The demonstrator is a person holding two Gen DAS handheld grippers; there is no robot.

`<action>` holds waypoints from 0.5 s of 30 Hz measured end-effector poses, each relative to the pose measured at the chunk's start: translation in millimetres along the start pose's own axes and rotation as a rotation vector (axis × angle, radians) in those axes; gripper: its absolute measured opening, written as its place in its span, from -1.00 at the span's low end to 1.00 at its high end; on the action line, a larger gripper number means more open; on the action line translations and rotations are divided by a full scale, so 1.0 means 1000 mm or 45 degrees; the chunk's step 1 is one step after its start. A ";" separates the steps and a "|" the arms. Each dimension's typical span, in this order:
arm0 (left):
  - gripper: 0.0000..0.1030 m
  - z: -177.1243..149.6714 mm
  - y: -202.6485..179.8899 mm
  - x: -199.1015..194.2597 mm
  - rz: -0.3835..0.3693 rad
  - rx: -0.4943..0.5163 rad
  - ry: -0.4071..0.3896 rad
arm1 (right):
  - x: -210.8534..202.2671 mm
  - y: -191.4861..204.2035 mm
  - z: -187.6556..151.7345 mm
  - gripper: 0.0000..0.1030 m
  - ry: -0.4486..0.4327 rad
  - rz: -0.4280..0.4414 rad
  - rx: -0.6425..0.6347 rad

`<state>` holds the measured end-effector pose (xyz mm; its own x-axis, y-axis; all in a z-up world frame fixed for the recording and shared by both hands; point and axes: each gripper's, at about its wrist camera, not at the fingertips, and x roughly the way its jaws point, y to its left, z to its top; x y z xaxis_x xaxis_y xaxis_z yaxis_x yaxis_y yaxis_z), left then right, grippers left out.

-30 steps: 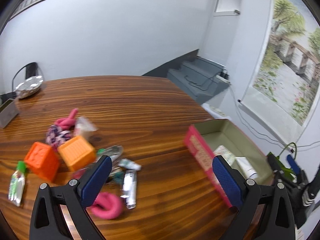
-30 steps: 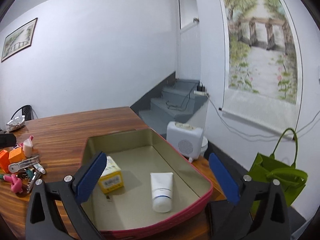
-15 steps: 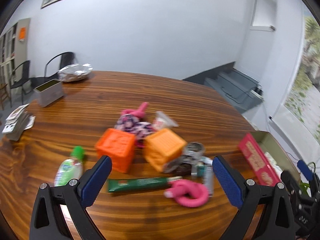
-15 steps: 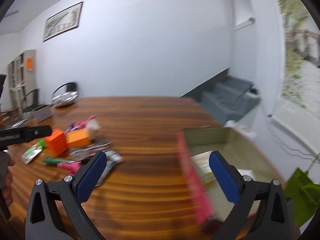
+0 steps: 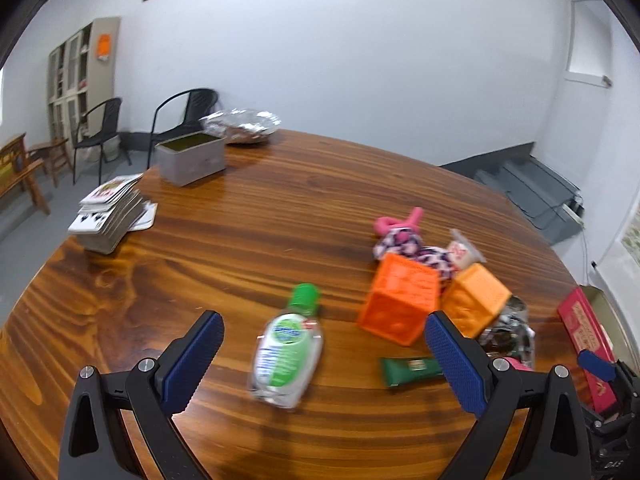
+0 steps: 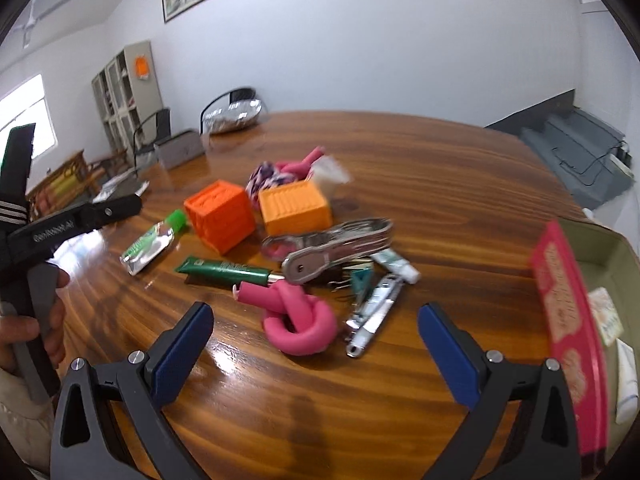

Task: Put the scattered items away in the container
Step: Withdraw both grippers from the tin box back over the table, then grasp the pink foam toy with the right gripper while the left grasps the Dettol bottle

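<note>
Clear sanitizer bottle (image 5: pixel 287 354), green cap, lying flat, between wide-spread left hand-held gripper (image 5: pixel 320 356), right hand-held gripper (image 6: pixel 316 354) wide, empty.

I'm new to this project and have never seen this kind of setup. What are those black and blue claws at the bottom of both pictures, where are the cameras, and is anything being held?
The claws are two hand-held grippers; a person carries one in each hand, and each has a wide-angle camera looking forward along its two blue-padded fingers. One picture comes from the left gripper, the other from the right gripper. Both are open and hold nothing.

In the right view you can also see the person's hand gripping the left tool's handle.

On the wooden table lies a scatter of small things: a sanitizer bottle between the left fingers, two orange cubes, a green tube, a knotted pink foam piece ahead of the right gripper, nail clippers, and a metal tool. The red-walled box at the right is the container they go into.
</note>
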<state>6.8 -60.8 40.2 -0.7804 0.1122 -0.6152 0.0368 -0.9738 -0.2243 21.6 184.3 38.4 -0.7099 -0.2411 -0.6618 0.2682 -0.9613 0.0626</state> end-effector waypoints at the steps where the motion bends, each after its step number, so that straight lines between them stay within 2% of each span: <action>1: 0.98 0.000 0.006 0.002 0.003 -0.013 0.010 | 0.006 0.002 0.001 0.99 0.016 0.013 -0.005; 5: 0.98 0.001 0.014 0.009 0.011 -0.023 0.042 | 0.025 0.006 0.005 0.99 0.059 0.021 -0.027; 15: 0.98 -0.006 0.007 0.024 0.049 0.058 0.103 | 0.040 0.009 0.003 0.99 0.121 0.028 -0.067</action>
<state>-8.3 -64.1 19.6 -0.7260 0.0884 -0.6820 0.0358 -0.9855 -0.1658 -6.4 165.0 14.4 -0.6390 -0.2458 -0.7289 0.3184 -0.9471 0.0403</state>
